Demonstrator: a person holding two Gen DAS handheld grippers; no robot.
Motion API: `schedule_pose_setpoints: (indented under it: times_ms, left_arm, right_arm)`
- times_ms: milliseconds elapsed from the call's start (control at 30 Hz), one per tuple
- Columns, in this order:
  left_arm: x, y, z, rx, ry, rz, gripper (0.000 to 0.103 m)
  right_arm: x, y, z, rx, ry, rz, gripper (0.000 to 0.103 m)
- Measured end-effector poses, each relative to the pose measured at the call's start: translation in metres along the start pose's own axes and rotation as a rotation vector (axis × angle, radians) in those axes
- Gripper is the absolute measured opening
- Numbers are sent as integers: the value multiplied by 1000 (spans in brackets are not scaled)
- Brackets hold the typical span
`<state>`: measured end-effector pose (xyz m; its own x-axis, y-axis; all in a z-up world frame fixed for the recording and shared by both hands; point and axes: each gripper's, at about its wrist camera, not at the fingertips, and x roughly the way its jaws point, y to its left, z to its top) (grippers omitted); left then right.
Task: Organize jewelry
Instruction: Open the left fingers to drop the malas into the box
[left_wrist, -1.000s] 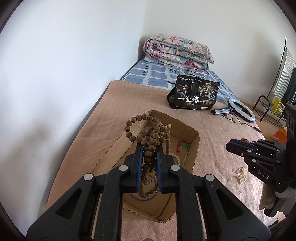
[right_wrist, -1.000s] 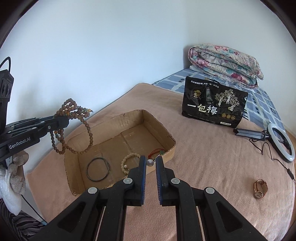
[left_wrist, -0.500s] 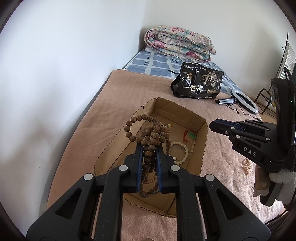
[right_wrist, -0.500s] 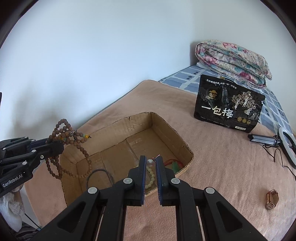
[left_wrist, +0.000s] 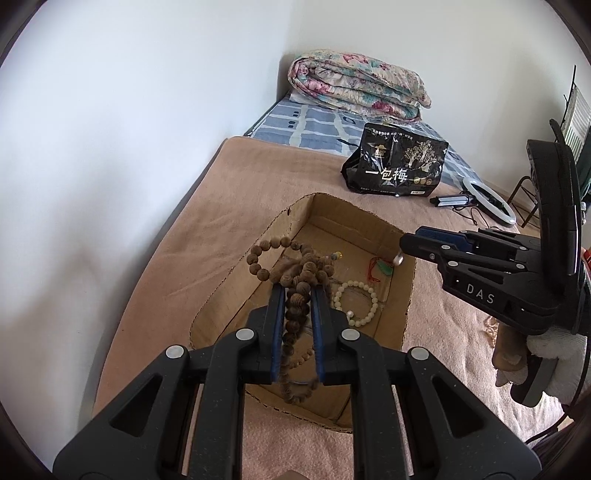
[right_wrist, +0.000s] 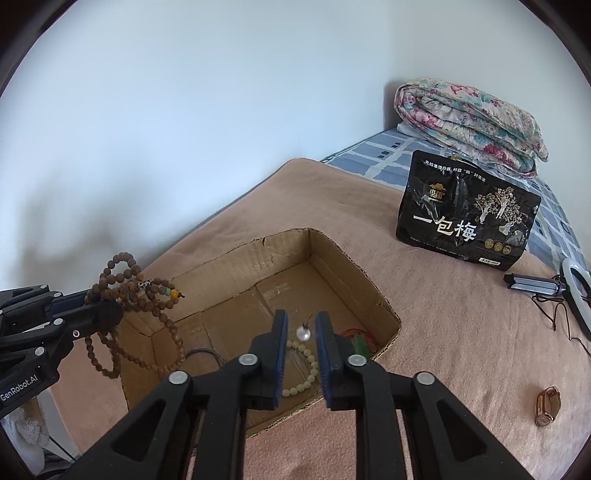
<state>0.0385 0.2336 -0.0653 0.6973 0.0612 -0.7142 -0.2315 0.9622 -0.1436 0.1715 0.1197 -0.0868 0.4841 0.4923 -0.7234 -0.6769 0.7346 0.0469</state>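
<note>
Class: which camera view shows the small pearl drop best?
The right wrist view: the pearl drop sits centred between the open right gripper fingers, above the box. The left wrist view shows it only as a tiny glint at that gripper's tip.

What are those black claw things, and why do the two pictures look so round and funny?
They are two hand-held grabbers, not a robot. Each carries a wide-eyed camera looking along its fingers, so you get one picture per grabber. Both hover over a cardboard box on a blanket-covered bed. The left gripper pinches brown wooden beads. The right gripper has a small pearly bead in its gap, touching neither pad. Both sets of jaws have just been opening. A pale bead bracelet lies in the box.
</note>
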Motion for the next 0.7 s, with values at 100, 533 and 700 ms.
schedule_pose_setpoints:
  times_ms: [100, 533, 700]
  left_arm:
    - [-2, 0, -1, -2, -12, 1, 49]
    - [-1, -2, 0, 3, -11, 12, 49]
    - [-3, -4, 0, 3, -18, 2, 49]
  right_arm:
    - [-1, -2, 1, 13, -6, -14, 46]
    - [-13, -14, -2, 63, -28, -90, 98]
    - [-22, -20, -5, 78, -36, -102, 100]
